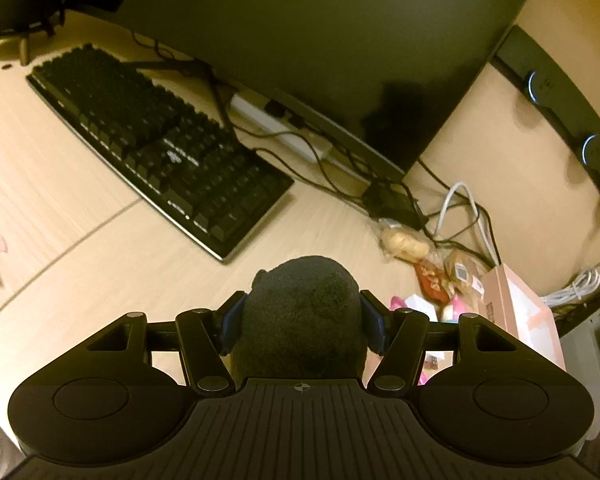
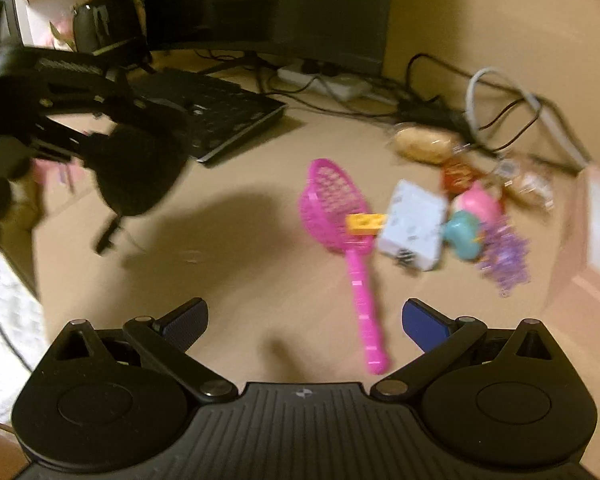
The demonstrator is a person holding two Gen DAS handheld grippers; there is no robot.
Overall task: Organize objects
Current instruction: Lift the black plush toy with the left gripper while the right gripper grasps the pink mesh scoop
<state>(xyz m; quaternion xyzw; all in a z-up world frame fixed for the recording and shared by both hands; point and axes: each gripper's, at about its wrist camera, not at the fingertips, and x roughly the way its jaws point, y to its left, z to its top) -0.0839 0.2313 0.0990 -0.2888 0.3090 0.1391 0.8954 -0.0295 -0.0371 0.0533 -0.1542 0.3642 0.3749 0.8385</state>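
Between the left tongs (image 1: 302,320) sits a black foam ball (image 1: 304,316).

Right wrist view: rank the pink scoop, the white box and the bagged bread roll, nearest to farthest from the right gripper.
1. Pink scoop, its handle reaching between the open jaws of the right gripper.
2. White box, right of the scoop.
3. Bagged bread roll, far right by the cables.

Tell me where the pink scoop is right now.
In the right wrist view, the pink scoop lies on the desk centre-right, its basket beside a small orange block and a white box, its handle pointing toward the open right gripper.
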